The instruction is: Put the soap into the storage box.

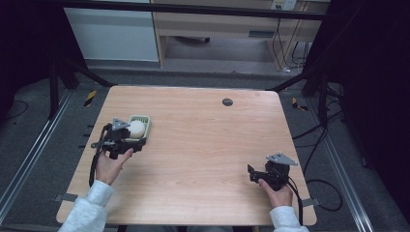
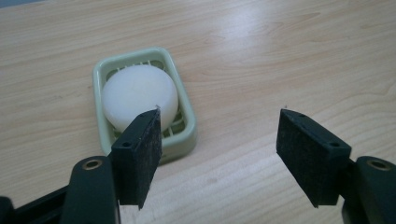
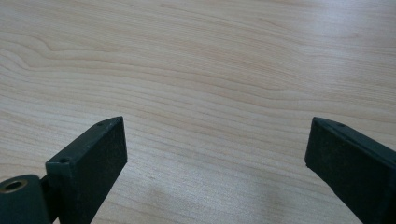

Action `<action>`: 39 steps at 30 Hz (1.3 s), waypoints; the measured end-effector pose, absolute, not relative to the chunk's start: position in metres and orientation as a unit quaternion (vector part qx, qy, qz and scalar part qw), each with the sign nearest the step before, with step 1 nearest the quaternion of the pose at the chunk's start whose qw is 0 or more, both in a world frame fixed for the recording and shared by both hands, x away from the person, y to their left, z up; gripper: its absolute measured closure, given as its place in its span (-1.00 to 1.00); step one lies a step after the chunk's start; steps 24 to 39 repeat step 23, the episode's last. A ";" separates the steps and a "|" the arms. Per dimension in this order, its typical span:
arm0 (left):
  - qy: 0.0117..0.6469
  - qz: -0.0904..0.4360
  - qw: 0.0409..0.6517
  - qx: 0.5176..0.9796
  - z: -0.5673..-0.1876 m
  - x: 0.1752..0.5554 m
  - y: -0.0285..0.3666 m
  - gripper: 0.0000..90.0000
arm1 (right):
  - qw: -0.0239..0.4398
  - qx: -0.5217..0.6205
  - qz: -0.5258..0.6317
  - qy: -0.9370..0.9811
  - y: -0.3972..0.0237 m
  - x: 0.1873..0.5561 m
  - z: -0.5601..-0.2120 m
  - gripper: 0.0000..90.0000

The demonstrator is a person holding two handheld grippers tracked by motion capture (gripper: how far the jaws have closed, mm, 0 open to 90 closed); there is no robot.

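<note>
White soap (image 2: 139,95) in green dish (image 2: 184,122), just beyond left gripper (image 2: 219,140), jaws apart, grasping nothing

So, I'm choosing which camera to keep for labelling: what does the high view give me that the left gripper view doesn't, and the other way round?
The high view takes in both hands, the right gripper, the table's edges, a dark round spot near its far edge and the floor beyond. The left gripper view gives the close detail: the slotted bottom of the green soap dish, and the left gripper open with nothing between its pads. Both show the white soap lying in the dish on the wooden table.
</note>
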State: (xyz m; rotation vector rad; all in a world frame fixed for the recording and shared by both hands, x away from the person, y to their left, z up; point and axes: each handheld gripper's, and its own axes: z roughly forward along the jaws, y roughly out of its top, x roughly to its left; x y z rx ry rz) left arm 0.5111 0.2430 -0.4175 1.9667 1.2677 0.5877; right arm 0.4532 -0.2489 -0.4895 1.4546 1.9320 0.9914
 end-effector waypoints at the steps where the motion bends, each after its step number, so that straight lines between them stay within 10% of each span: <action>1: 0.491 0.227 0.359 0.760 -0.419 0.508 0.243 -0.31 | 0.261 0.537 0.366 0.714 -0.249 0.453 -0.490 -0.87; 39: 0.530 0.233 0.368 0.727 -0.463 0.454 0.290 -0.50 | 0.255 0.543 0.363 0.713 -0.248 0.453 -0.491 -0.87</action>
